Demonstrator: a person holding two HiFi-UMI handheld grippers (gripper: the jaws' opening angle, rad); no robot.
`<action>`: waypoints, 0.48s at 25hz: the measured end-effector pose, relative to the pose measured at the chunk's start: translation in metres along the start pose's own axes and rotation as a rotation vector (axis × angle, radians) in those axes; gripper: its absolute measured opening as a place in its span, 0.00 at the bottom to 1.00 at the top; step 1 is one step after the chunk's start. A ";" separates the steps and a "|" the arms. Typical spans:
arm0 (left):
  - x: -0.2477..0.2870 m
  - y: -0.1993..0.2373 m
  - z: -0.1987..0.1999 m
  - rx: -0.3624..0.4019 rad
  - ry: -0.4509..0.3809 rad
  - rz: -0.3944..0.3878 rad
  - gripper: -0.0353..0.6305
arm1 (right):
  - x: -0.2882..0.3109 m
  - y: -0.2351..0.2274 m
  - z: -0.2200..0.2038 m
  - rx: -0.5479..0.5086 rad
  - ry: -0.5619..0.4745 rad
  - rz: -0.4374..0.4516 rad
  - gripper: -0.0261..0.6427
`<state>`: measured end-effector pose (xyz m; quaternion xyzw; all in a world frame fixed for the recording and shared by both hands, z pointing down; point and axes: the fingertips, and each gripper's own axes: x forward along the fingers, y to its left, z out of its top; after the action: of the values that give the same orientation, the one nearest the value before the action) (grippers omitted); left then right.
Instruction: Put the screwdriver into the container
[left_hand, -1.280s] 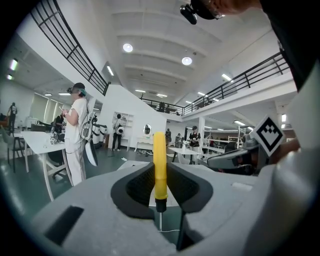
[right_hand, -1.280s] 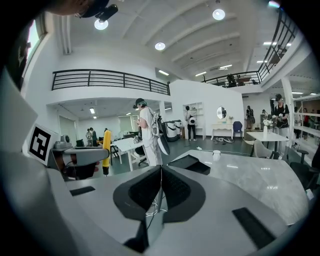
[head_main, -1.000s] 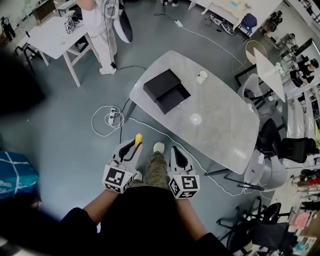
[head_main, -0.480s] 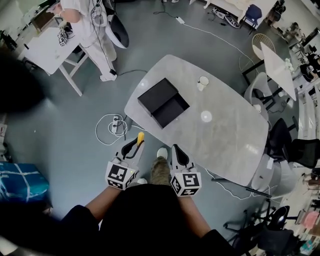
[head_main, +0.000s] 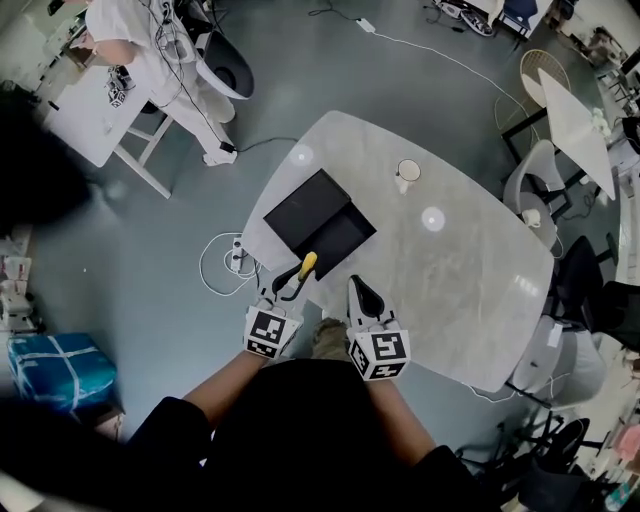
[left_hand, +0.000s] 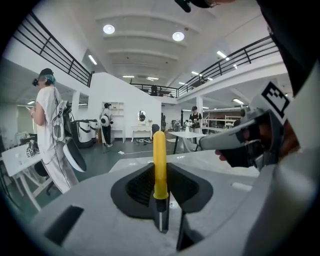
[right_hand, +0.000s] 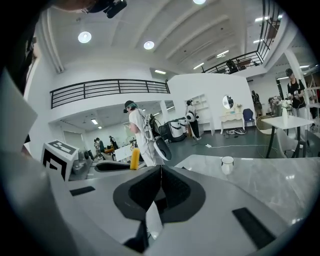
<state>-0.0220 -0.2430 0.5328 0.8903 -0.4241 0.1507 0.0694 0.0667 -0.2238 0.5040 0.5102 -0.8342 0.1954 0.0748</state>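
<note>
My left gripper (head_main: 292, 281) is shut on a screwdriver with a yellow handle (head_main: 307, 264). In the left gripper view the yellow handle (left_hand: 159, 162) stands upright out of the jaws, with the metal shank pinched between the pads. In the head view the handle's end lies at the near edge of the black container (head_main: 318, 224), an open box with its lid beside it on the grey table (head_main: 460, 260). My right gripper (head_main: 358, 286) hovers just right of the left one at the table's near edge. Its jaws are shut on nothing (right_hand: 160, 186).
A white cup (head_main: 407, 172) stands on the table beyond the container. A white cable and power strip (head_main: 234, 256) lie on the floor left of the table. A person in white stands at a white table (head_main: 85, 110) far left. Chairs crowd the right side.
The table and container have come closer in view. Both grippers moved forward from over the floor to the table's near edge, the screwdriver still held.
</note>
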 end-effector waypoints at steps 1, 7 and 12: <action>0.012 0.001 -0.005 0.001 0.020 0.000 0.18 | 0.006 -0.005 0.002 -0.001 0.007 0.008 0.06; 0.057 0.010 -0.038 -0.088 0.157 0.031 0.18 | 0.028 -0.021 0.008 -0.010 0.040 0.050 0.06; 0.094 0.007 -0.046 -0.126 0.200 0.003 0.18 | 0.034 -0.041 0.003 0.013 0.072 0.037 0.06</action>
<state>0.0189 -0.3047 0.6069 0.8640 -0.4251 0.2120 0.1669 0.0875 -0.2695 0.5227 0.4880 -0.8389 0.2203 0.0980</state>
